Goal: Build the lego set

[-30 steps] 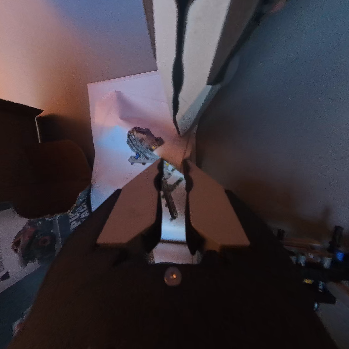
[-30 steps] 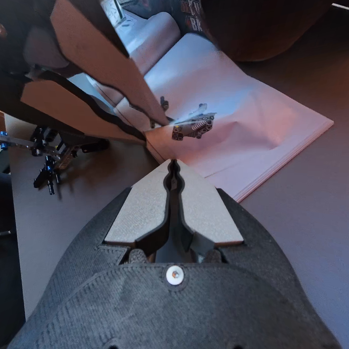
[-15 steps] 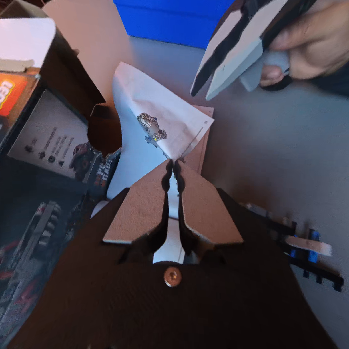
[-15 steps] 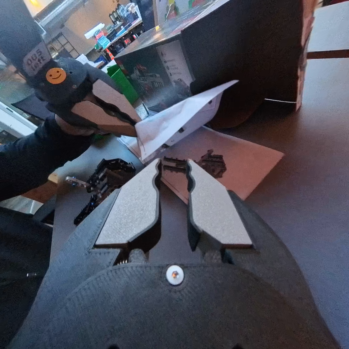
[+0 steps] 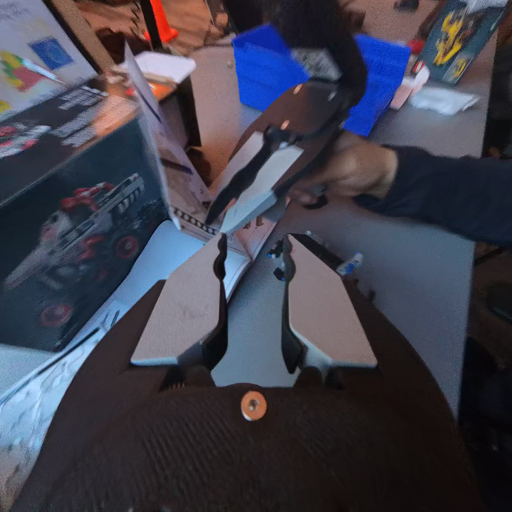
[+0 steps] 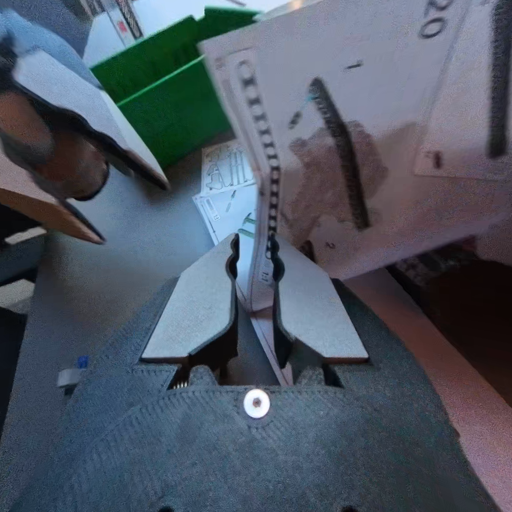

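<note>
The white instruction booklet (image 5: 177,249) lies open on the grey table, with one page (image 5: 149,116) lifted upright. My right gripper (image 6: 254,242) is open, and the edge of that page (image 6: 360,110) runs between its fingers, resting against the right finger. It also shows in the left wrist view (image 5: 216,224), held by a hand (image 5: 349,171), its tips at the page's lower edge. My left gripper (image 5: 255,239) is open and empty just in front of the booklet; it shows at the upper left of the right wrist view (image 6: 133,213). A black partial lego assembly (image 5: 278,260) with blue pins lies beyond its right finger.
The dark lego box (image 5: 69,221) stands at the left against the booklet. Blue bins (image 5: 263,69) stand at the back of the table, and a green bin (image 6: 166,105) stands behind the booklet. The table's right edge (image 5: 468,304) is close.
My left gripper let go of the page, opened and drew back. My right gripper moved in, and the lifted page now stands between its fingers.
</note>
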`<action>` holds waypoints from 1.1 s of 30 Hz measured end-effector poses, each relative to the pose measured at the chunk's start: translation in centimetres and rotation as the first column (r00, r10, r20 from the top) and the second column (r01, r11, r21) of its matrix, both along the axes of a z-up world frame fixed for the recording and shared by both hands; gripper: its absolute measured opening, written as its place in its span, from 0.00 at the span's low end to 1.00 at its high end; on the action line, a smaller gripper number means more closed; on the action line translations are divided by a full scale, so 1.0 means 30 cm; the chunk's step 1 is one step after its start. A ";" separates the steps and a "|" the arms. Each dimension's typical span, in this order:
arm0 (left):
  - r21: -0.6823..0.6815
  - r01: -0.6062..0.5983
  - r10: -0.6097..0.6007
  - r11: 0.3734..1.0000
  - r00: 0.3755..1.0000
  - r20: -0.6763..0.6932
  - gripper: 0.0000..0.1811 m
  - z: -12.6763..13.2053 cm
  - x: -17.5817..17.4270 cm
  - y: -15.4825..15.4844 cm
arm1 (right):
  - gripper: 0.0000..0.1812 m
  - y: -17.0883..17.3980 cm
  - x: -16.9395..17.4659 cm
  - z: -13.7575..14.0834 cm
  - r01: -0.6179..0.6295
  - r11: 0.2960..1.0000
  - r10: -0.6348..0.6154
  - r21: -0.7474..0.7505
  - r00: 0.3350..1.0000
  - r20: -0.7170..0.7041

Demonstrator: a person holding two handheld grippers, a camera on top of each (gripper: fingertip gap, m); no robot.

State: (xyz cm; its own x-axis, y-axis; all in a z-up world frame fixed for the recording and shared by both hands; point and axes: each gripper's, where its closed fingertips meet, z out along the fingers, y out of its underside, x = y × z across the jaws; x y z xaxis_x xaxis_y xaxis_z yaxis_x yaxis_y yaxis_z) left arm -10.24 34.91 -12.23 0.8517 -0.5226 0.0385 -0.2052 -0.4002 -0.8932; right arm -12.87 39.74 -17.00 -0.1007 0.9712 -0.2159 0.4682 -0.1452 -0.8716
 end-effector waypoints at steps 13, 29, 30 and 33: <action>-0.118 -0.071 0.081 0.991 0.993 0.084 0.33 -0.056 -0.182 -0.014 | 0.08 -0.174 0.005 -0.180 -0.366 0.928 0.369 -0.075 0.870 0.326; -0.137 -0.285 0.316 0.949 0.879 0.358 0.00 -0.110 -0.280 0.117 | 0.10 -0.128 0.148 -0.078 -0.401 0.915 0.385 0.051 0.902 0.196; -0.148 -0.302 0.336 0.942 0.864 0.375 0.00 -0.122 -0.291 0.084 | 0.10 -0.105 0.150 -0.048 -0.371 0.926 0.358 0.065 0.921 0.154; -0.201 -0.344 0.397 0.917 0.826 0.401 0.00 -0.177 -0.320 -0.015 | 0.16 0.009 0.136 0.004 -0.203 0.976 0.196 0.084 0.978 0.077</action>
